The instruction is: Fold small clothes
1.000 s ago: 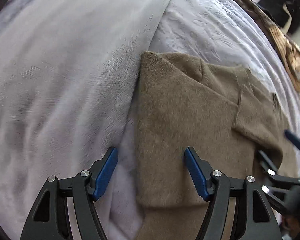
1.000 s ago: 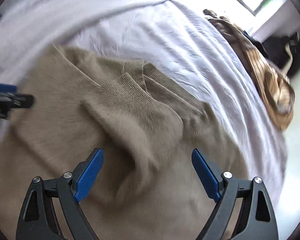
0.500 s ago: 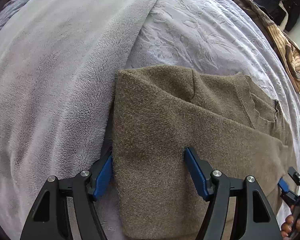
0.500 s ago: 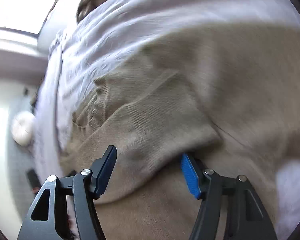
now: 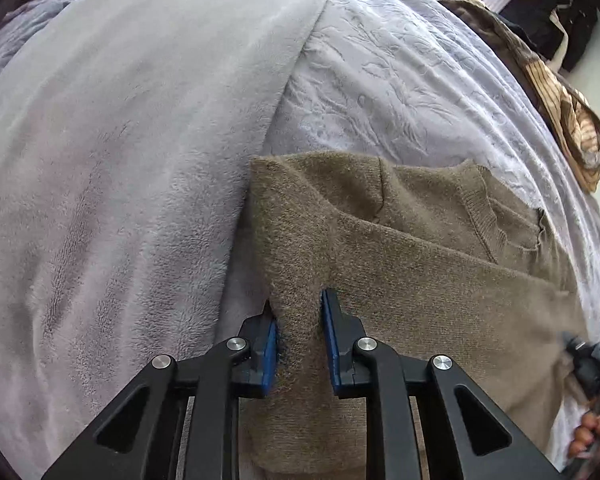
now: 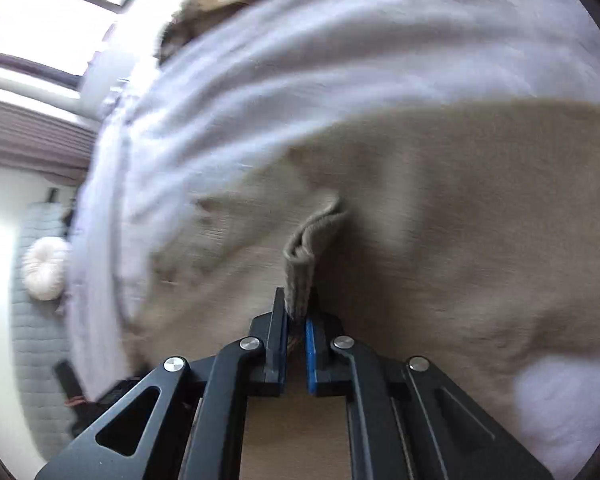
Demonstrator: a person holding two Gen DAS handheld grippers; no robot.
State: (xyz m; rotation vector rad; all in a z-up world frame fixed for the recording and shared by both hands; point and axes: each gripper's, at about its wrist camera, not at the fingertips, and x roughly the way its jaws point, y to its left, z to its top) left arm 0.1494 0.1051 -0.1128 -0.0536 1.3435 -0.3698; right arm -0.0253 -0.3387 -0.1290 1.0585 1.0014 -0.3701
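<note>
A tan-brown knitted sweater [image 5: 420, 264] lies partly folded on a bed, its sleeve laid across the body. My left gripper [image 5: 298, 320] is shut on the sweater's left edge, pinching a ridge of cloth between the blue pads. In the right wrist view the same sweater [image 6: 440, 220] fills the frame, blurred. My right gripper [image 6: 297, 312] is shut on a ribbed fold of it that stands up between the fingers. The right gripper [image 5: 592, 360] and the hand holding it show at the left wrist view's right edge.
A grey plush blanket [image 5: 120, 160] covers the bed's left side, and a lilac embossed bedspread [image 5: 400, 80] lies beyond the sweater. A brown striped garment [image 5: 568, 120] lies at the bed's far right edge. A white round cushion [image 6: 44, 272] sits on the floor.
Both grippers have gone from open to shut on the sweater. The left one closed on its left edge. The right one swung round and closed on a ribbed fold.
</note>
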